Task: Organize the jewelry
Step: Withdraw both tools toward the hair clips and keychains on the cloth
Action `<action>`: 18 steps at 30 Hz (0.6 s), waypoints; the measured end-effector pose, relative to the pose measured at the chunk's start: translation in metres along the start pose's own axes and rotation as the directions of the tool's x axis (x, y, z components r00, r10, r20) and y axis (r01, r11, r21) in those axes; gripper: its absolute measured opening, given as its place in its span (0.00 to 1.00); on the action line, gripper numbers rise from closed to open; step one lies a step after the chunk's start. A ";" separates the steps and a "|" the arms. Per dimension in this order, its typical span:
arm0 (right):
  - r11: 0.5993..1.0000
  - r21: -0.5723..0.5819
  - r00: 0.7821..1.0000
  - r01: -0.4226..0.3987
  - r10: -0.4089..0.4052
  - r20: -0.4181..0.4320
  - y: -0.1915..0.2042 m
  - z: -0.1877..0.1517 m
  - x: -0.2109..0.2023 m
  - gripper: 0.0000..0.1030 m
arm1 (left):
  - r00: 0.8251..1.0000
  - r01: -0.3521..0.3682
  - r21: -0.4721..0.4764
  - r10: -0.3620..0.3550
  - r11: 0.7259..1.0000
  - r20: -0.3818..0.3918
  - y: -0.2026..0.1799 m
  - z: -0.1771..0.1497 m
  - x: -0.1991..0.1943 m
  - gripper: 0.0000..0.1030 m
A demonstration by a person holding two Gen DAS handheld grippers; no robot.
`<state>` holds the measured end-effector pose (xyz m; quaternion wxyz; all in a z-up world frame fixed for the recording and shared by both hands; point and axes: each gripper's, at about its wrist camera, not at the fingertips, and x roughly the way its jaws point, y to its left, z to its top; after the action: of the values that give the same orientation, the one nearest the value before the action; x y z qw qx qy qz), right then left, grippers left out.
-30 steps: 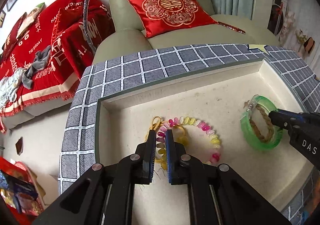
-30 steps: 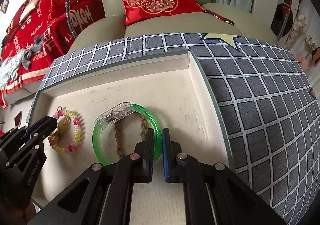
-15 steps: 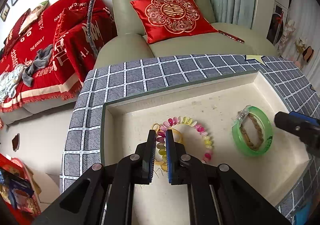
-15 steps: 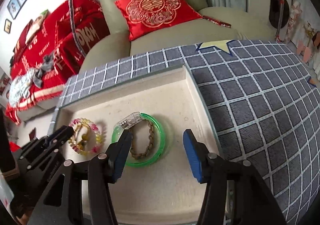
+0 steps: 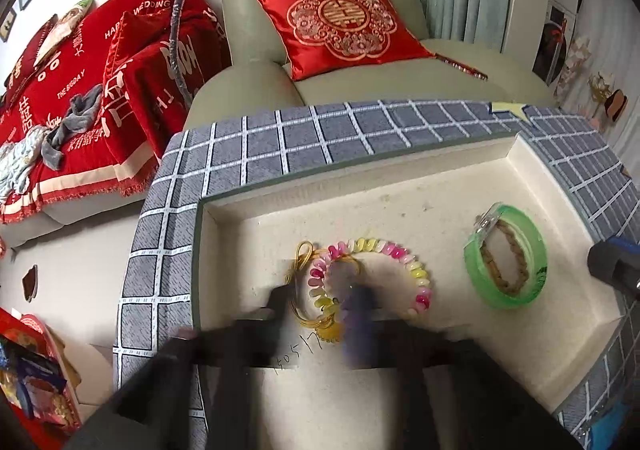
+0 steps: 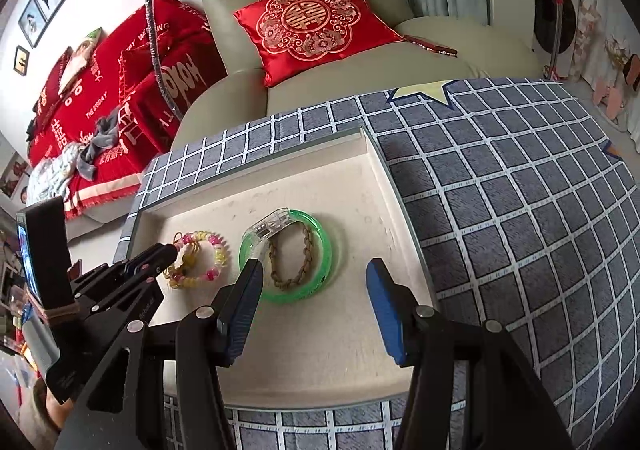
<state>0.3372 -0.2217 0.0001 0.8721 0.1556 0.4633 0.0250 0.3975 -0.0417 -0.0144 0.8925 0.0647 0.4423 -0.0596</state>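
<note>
My left tongs [image 5: 320, 302] sit low in the middle of their own view, blurred because the jaws have just been swinging apart; they hold nothing, though the bead bracelet [image 5: 370, 278] and the gold cord [image 5: 304, 256] tangled with it lie right between and just past the tips. My right tongs [image 6: 316, 290] stand about half open, jaws spread either side of empty tray floor, gripping nothing; their jaws too have just been opening, and the green bangle [image 6: 286, 256] with the braided band [image 6: 292, 262] inside it lies just beyond the left tip, in the centre of that view. All the jewelry rests on the cream floor of the tray [image 6: 372, 189], the beads toward its left, the bangle toward its right, well apart from each other. I judge both pieces as just set down, so the step in hand is letting go cleanly. To do it well I should lift each tool straight away from the tray floor without dragging, since the cord loops near my left tips could snag a pad and pull the beads out of place. On the right I should keep the left tip clear of the bangle rim so it does not roll or slide toward the tray wall.
</note>
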 end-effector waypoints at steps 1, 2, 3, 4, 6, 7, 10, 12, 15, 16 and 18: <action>1.000 0.004 1.000 -0.004 0.004 0.001 -0.001 -0.001 -0.001 0.56 | 1.000 -0.019 -0.012 0.020 1.000 0.023 0.002 0.000 -0.004 1.00; 1.000 0.009 1.000 -0.011 0.011 0.003 -0.002 -0.002 -0.004 0.56 | 0.997 -0.037 -0.016 0.038 0.999 0.065 0.003 0.000 -0.011 1.00; 1.000 0.014 1.000 -0.016 0.016 0.006 -0.002 -0.002 -0.006 0.57 | 0.997 -0.034 -0.008 0.035 0.999 0.070 0.003 0.000 -0.013 1.00; 1.000 0.015 1.000 -0.019 0.019 0.010 -0.003 -0.003 -0.008 0.58 | 0.997 -0.027 -0.001 0.027 1.000 0.068 0.002 0.001 -0.015 1.00; 1.000 0.014 1.000 -0.023 0.023 0.016 -0.003 -0.004 -0.012 0.63 | 0.997 -0.024 -0.004 0.024 1.000 0.076 0.003 0.000 -0.020 1.00; 0.999 0.014 0.999 -0.036 0.035 0.025 -0.002 -0.006 -0.017 0.71 | 0.996 -0.023 -0.005 0.023 1.000 0.085 0.003 -0.001 -0.024 1.00; 0.997 0.013 0.995 -0.076 0.075 0.072 -0.002 -0.010 -0.032 0.85 | 0.993 -0.027 0.012 0.026 1.000 0.116 0.003 -0.007 -0.041 1.00; 0.996 0.012 0.990 -0.090 0.088 0.113 0.001 -0.015 -0.044 0.87 | 0.991 -0.026 0.025 0.023 0.999 0.131 0.003 -0.014 -0.054 1.00; 0.993 0.011 0.981 -0.117 0.114 0.158 0.003 -0.024 -0.062 0.87 | 0.989 -0.009 0.027 0.005 1.000 0.147 0.004 -0.028 -0.076 1.00; 0.993 0.009 0.979 -0.121 0.118 0.164 0.003 -0.026 -0.067 0.87 | 0.989 -0.004 0.027 0.000 1.000 0.150 0.006 -0.031 -0.083 1.00; 0.992 -0.004 0.980 -0.122 0.121 0.159 0.005 -0.032 -0.077 0.87 | 0.987 0.018 0.034 -0.023 0.999 0.159 0.008 -0.042 -0.096 1.00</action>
<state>0.2678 -0.2231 0.0467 0.9027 0.1877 0.3817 0.0645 0.3087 -0.0221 0.0373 0.9231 0.0697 0.3694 -0.0812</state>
